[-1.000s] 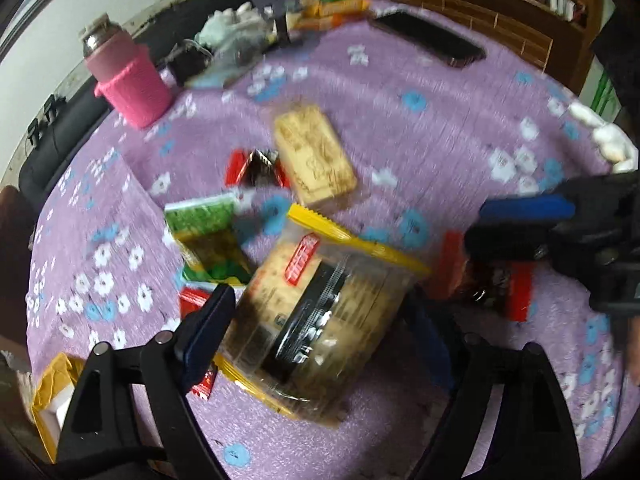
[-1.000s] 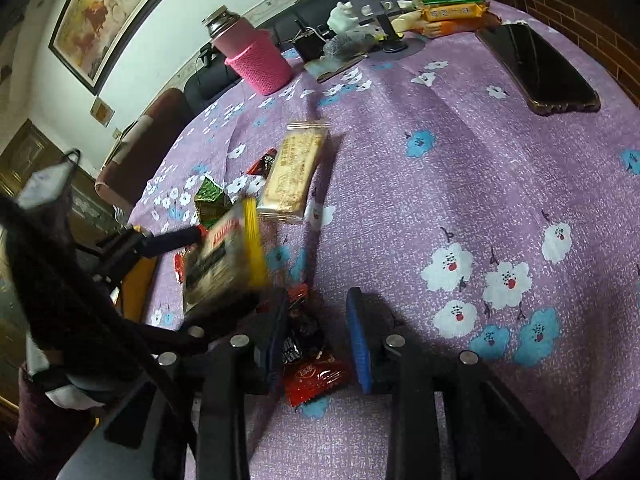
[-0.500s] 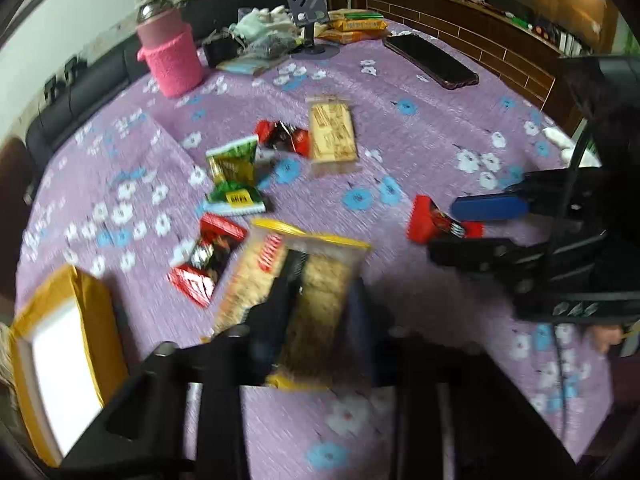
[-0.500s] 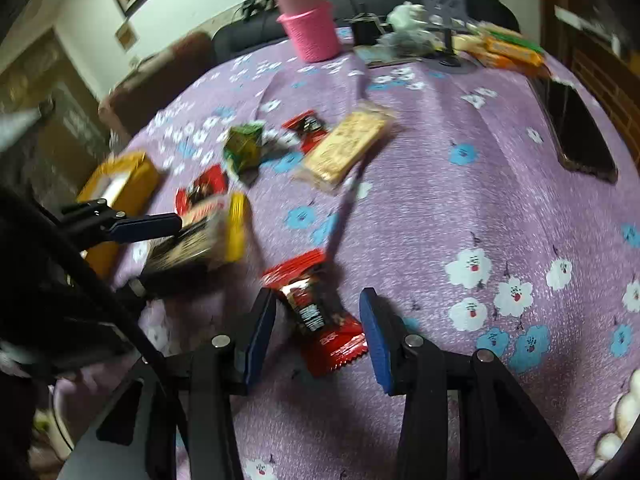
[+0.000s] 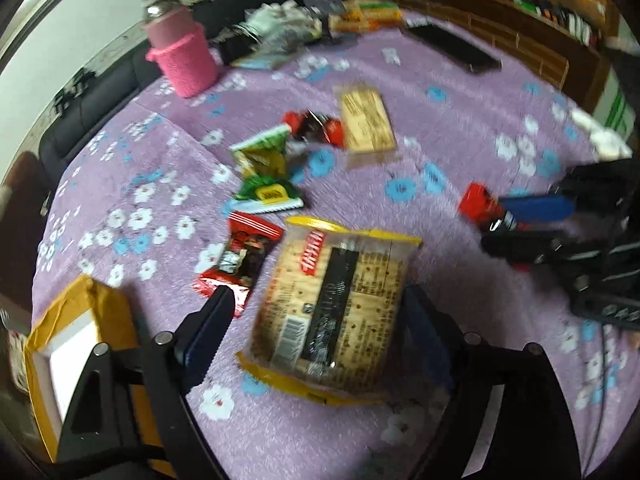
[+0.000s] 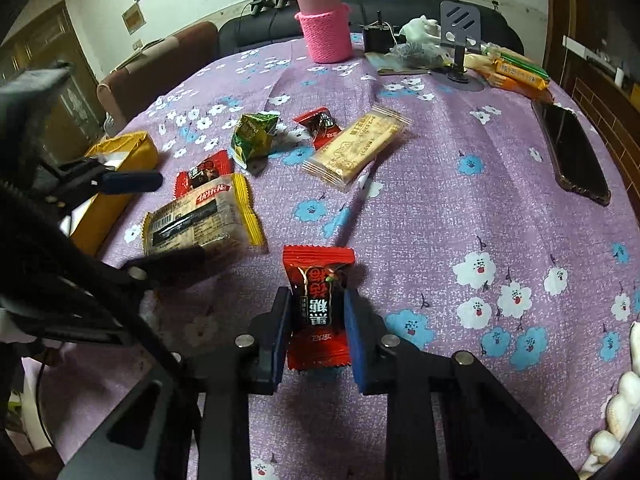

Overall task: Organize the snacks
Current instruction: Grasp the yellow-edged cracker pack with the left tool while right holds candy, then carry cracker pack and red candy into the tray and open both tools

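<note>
My left gripper (image 5: 320, 316) is open, its fingers spread either side of a yellow-edged cracker pack (image 5: 332, 312), which also shows in the right wrist view (image 6: 200, 216). My right gripper (image 6: 318, 320) is shut on a red candy (image 6: 318, 300) and holds it above the purple tablecloth; the candy also shows in the left wrist view (image 5: 480, 204). A yellow box (image 5: 80, 344) with a white inside stands at the table's left edge (image 6: 116, 168). Another red candy (image 6: 204, 170), green packets (image 6: 254, 136), a red-black candy (image 6: 320, 126) and a long biscuit pack (image 6: 356, 148) lie mid-table.
A pink-sleeved flask (image 6: 324, 24), a phone stand (image 6: 460, 40), orange and green snack packs (image 6: 516, 74) and clutter sit at the back. A black phone (image 6: 572, 152) lies at the right. Chairs and a sofa ring the table's far side.
My left gripper's fingers have opened wide around the cracker pack. My right gripper has closed on the red candy and lifted it. Both views have shifted back from the table.
</note>
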A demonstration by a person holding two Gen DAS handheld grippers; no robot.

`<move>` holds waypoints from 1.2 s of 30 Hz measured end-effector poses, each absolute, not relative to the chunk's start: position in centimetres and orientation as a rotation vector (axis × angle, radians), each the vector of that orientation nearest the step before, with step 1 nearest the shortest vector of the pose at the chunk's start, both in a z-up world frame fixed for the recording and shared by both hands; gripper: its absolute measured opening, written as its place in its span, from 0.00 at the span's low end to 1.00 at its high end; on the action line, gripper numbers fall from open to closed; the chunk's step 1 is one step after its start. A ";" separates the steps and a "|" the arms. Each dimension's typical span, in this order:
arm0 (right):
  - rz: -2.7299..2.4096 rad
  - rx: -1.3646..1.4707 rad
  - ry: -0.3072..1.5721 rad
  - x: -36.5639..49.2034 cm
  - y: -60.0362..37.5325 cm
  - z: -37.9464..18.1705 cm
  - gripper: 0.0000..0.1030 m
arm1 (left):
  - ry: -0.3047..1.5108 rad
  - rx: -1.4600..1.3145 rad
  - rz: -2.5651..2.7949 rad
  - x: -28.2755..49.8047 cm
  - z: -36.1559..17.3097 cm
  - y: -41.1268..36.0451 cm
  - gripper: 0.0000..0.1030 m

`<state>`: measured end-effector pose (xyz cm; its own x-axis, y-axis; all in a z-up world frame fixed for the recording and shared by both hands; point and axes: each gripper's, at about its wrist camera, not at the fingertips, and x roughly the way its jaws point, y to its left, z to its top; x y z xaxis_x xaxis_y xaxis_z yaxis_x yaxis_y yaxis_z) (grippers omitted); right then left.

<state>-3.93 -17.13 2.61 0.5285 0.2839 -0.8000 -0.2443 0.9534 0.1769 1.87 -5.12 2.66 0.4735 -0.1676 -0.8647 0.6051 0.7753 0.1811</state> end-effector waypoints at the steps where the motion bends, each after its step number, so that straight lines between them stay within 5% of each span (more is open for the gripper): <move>1: 0.316 0.052 0.963 -4.0 -17.1 2.6 0.23 | 0.976 0.520 -0.504 2.0 2.2 -5.3 0.84; 4: 0.321 0.071 0.964 -4.0 -17.3 2.6 0.23 | 1.000 0.464 -0.512 2.8 2.1 -5.0 0.84; 7: 0.329 0.096 0.966 -3.9 -17.6 2.5 0.23 | 1.018 0.394 -0.525 2.7 2.1 -4.5 0.71; 36: 0.373 0.250 0.845 -5.9 -16.5 4.3 0.23 | 0.764 -0.049 -0.171 -10.4 9.9 11.8 0.71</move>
